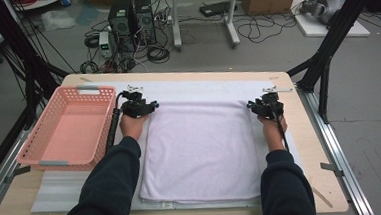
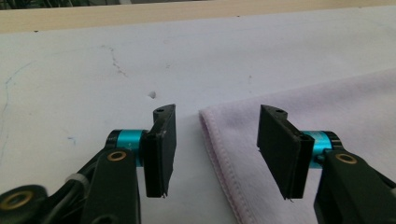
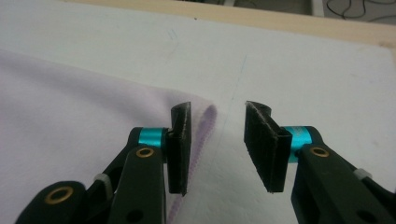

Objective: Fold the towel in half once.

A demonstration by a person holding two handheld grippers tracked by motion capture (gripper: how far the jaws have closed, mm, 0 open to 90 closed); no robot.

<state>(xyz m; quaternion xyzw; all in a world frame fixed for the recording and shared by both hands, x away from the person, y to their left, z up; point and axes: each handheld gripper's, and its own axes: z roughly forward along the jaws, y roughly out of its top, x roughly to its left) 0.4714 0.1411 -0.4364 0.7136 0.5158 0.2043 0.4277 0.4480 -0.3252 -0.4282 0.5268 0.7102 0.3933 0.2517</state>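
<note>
A pale lilac towel (image 1: 201,152) lies flat and folded on a white mat (image 1: 202,86). My left gripper (image 1: 139,106) hovers at the towel's far left corner. In the left gripper view my left gripper (image 2: 217,123) is open, and the towel's (image 2: 327,107) hemmed edge runs between the jaws without touching the pads. My right gripper (image 1: 266,104) is at the far right corner. In the right gripper view my right gripper (image 3: 218,119) is open too; the towel's (image 3: 70,107) corner lies below its left jaw, with bare mat in the gap.
A pink plastic basket (image 1: 79,89) stands empty on the left of the wooden table (image 1: 311,145), close to my left forearm. The mat's (image 2: 93,70) far strip lies beyond the towel. Black frame legs rise at both far corners of the table.
</note>
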